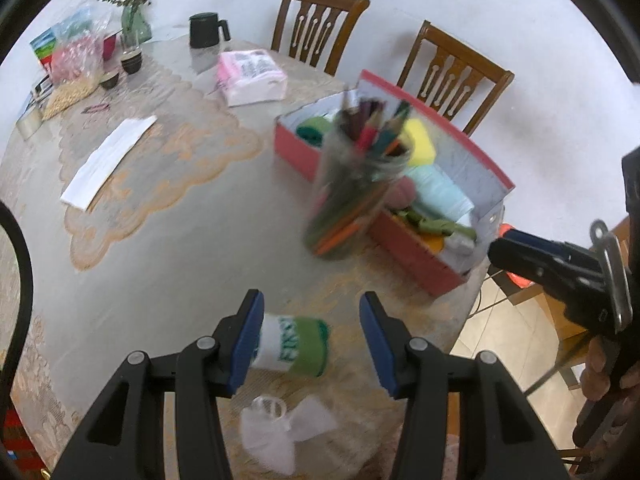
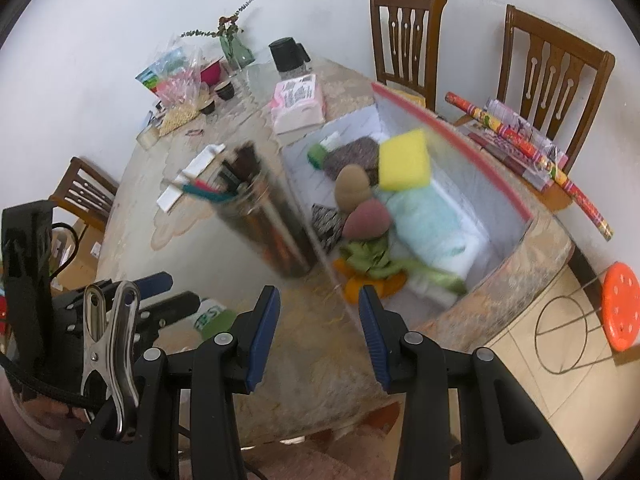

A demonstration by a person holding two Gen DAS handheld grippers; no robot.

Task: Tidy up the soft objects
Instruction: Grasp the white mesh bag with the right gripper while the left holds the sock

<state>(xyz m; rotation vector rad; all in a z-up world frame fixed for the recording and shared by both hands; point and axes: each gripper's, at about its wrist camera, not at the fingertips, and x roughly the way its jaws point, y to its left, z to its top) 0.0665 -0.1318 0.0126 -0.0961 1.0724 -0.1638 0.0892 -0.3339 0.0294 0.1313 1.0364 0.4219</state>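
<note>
My left claw [image 1: 311,342] is spread wide, its blue pads well apart, and a rolled white and green sock [image 1: 294,345] lies on the table [image 1: 168,248] between them; the sock's white end sits against or just beside the left pad, though I cannot tell if they touch, and the right pad is clear of it. Just nearer to me than the sock lies a crumpled clear plastic bag [image 1: 276,428]. My right claw [image 2: 319,334] is also spread wide and holds nothing, hovering over bare tabletop beside the near corner of the red box [image 2: 500,180]. That box is open and holds soft things: a yellow sponge [image 2: 404,160], a pale blue towel [image 2: 432,224], two egg-shaped makeup sponges [image 2: 360,208], green cloth [image 2: 368,258] and something orange beneath it. A glass jar of pencils [image 1: 352,184] stands touching or just beside the box's near wall, blurred in both views. From the left view, the right claw's black body [image 1: 560,268] hangs past the table's right edge, beyond the box. The rounded table edge curves close on the right, with tiled floor and an orange stool [image 2: 620,306] below. To the left of the jar the tabletop is open up to a white paper strip [image 1: 108,160]; a pink tissue pack [image 1: 252,76] lies farther back.
</note>
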